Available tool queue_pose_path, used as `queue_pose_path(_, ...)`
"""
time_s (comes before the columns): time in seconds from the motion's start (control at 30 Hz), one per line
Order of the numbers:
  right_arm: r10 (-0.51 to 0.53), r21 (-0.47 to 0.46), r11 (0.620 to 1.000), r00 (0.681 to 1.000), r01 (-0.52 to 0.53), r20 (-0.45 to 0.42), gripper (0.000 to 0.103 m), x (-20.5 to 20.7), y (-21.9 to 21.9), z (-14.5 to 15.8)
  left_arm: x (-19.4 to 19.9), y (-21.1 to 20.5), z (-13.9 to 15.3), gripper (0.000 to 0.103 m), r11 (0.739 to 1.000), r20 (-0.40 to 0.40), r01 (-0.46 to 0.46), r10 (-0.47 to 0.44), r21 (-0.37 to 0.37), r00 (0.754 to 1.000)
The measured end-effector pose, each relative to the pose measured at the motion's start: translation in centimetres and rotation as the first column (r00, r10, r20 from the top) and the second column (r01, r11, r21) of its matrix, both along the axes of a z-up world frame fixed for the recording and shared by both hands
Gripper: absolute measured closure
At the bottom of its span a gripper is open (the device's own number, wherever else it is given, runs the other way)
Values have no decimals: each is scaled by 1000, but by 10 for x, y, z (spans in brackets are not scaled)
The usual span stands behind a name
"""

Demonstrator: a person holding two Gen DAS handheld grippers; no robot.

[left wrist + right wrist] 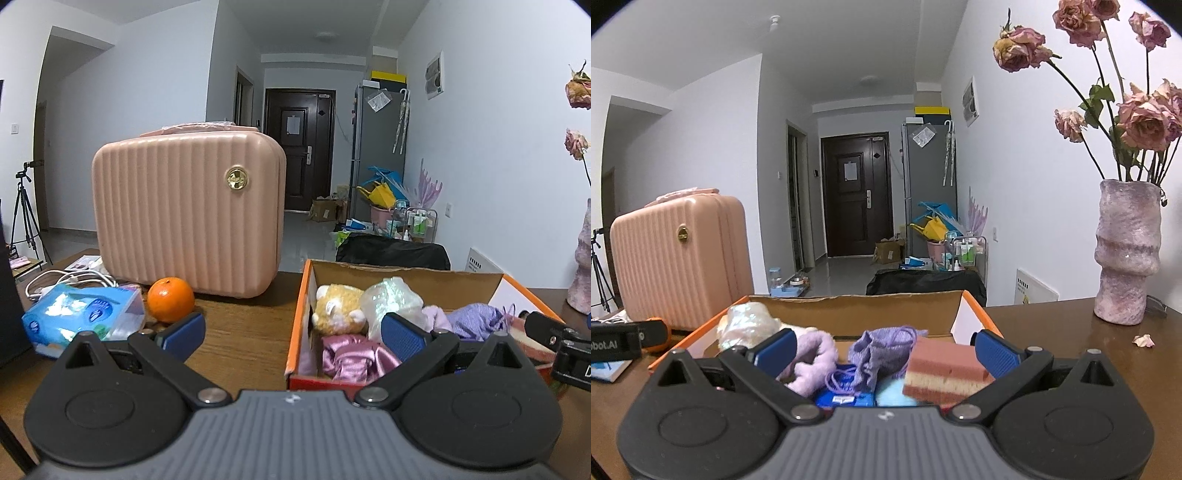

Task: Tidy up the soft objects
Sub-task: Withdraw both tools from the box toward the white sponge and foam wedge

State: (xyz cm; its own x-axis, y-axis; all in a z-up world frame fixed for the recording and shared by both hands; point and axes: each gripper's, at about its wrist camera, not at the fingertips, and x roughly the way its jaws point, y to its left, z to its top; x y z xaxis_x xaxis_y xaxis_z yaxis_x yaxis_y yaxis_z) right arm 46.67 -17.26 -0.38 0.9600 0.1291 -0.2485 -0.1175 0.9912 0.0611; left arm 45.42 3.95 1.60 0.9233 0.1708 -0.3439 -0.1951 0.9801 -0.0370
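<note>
An orange-sided cardboard box (298, 314) (971, 306) on the brown table holds soft things: a yellow plush toy (338, 310), a shiny pink cloth (351, 356), a clear wrapped bundle (391, 299) (746, 325), a fluffy lilac piece (812, 362), a purple knit pouch (476, 321) (882, 350) and a pink-and-cream sponge (945, 373). My left gripper (293, 334) stands open over the box's near left corner, nothing between its fingers. My right gripper (884, 352) stands open above the box; the sponge lies beside its right finger (995, 356).
A pink ribbed case (184, 210) (676, 262) stands at the back left. An orange (170, 300) and a blue tissue pack (81, 317) lie left of the box. A vase (1126, 254) of dried roses stands at the right. A black chair back (391, 253) is behind the table.
</note>
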Motion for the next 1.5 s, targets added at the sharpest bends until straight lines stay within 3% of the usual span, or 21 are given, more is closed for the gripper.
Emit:
queue_pose_path(1.1, 1, 3, 1000, 998, -1, -65, 0, -104, 19, -5, -127, 33, -6, 0, 998, -18, 54, -53, 24, 998)
queue_pose_path(1.5, 43, -22, 999, 994, -46, -99, 0, -122, 41, -11, -149, 58, -8, 0, 999, -21, 47, -47, 9, 999)
